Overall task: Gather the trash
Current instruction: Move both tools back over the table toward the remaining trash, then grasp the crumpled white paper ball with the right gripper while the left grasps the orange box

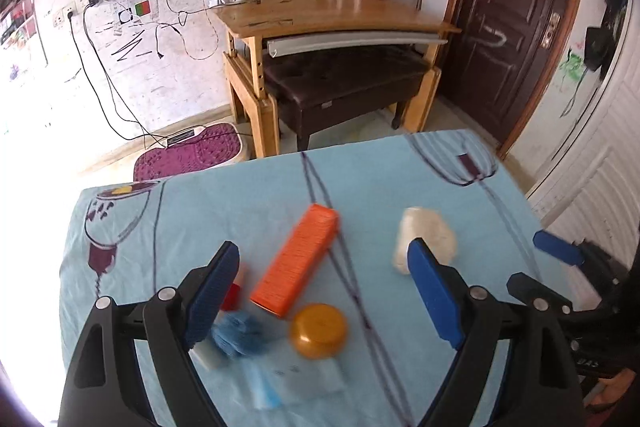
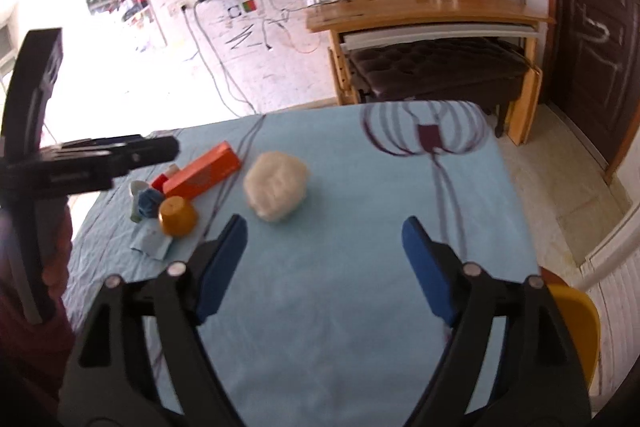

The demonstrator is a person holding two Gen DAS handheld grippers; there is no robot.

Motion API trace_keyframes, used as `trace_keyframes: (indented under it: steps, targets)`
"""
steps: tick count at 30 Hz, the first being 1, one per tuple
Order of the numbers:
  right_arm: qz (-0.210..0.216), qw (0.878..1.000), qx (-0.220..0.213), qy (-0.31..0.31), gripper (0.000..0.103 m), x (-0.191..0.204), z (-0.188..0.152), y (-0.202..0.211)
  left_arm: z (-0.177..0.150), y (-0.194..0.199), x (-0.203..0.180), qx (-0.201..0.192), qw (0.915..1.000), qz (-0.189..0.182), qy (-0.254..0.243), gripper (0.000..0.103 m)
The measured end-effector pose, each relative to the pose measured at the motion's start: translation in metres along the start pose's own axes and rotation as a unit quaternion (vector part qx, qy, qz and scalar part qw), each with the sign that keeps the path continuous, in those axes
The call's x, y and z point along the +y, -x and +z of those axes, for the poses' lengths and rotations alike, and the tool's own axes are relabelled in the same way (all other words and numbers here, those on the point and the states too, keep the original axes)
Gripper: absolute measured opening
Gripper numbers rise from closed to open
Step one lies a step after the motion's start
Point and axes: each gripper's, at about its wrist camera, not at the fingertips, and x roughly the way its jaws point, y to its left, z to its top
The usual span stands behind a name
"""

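Right wrist view shows a crumpled white paper wad (image 2: 276,185), likely light, soft and best pinched across its middle, lying on the blue-clothed worktop (image 2: 360,287) ahead of the right gripper (image 2: 324,267), fingers spread and empty; left gripper (image 1: 324,287) likewise.

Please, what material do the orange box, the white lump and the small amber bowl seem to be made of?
Orange box: probably printed cardboard, matte, with sharp folded edges. White lump: likely crumpled tissue or thin paper, soft with an irregular wrinkled surface. Amber bowl: apparently smooth plastic, slightly glossy with an even colour; blur leaves this uncertain.
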Motion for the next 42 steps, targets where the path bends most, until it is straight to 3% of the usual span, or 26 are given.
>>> trace_keyframes:
  steps: [12, 24, 40, 42]
  targets:
    - [0.000, 0.999, 0.039, 0.019, 0.077, 0.029, 0.021, -0.052, 0.011, -0.043, 0.022, 0.052, 0.9982, -0.022, -0.022, 0.081]
    - [-0.004, 0.998, 0.062, 0.031, 0.081, 0.033, 0.027, -0.077, 0.015, -0.066, 0.028, 0.064, 0.9973, -0.032, -0.013, 0.081]
    - [-0.017, 0.996, 0.078, 0.048, 0.083, 0.035, 0.029, -0.101, 0.006, -0.081, 0.015, 0.059, 0.9972, 0.005, -0.046, 0.081]
    - [-0.030, 0.995, 0.080, 0.056, 0.083, 0.035, 0.030, -0.102, 0.004, -0.083, 0.013, 0.057, 0.9969, 0.017, -0.051, 0.075]
